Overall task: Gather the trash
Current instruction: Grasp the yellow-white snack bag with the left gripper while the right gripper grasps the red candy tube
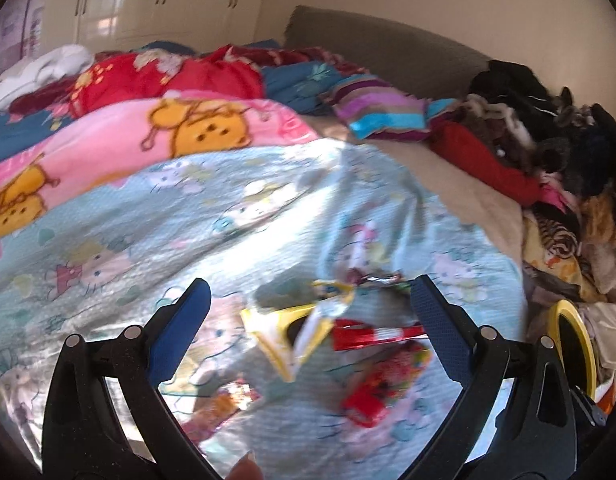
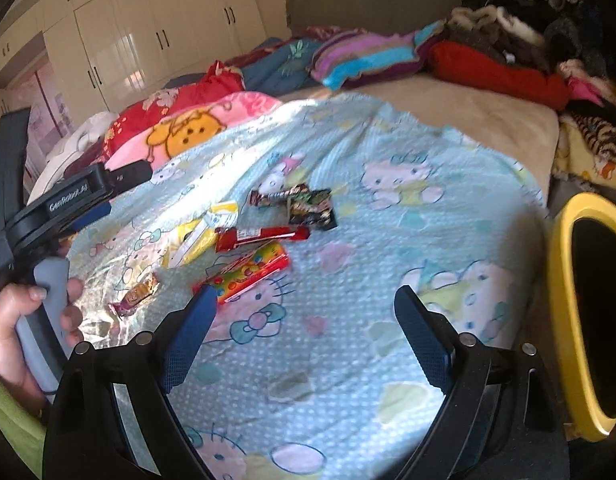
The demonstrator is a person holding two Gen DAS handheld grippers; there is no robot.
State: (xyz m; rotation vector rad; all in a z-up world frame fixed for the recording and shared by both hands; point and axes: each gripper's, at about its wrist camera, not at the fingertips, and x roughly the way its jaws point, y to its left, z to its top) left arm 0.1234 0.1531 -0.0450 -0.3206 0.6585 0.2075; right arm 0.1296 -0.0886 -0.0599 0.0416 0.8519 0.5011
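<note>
Several snack wrappers lie on a light blue cartoon-print bedspread [image 2: 388,240]. A yellow wrapper [image 1: 286,330], a long red wrapper [image 1: 378,334] and a red candy packet [image 1: 382,384] sit between the fingers of my left gripper [image 1: 310,292], which hovers open above them. The right wrist view shows the same yellow wrapper [image 2: 192,242], red wrapper [image 2: 262,237], candy packet [image 2: 248,272], a dark wrapper [image 2: 308,202] and a small orange one [image 2: 138,296]. My right gripper [image 2: 304,300] is open and empty, just right of the candy packet. A yellow-rimmed bin [image 2: 588,312] stands at the right.
Piled blankets [image 1: 180,128] and a striped pillow [image 1: 380,112] lie at the far side of the bed. A heap of clothes [image 1: 548,140] fills the right. White wardrobes [image 2: 148,40] stand behind. A hand [image 2: 24,320] holds the left gripper's handle at the left edge.
</note>
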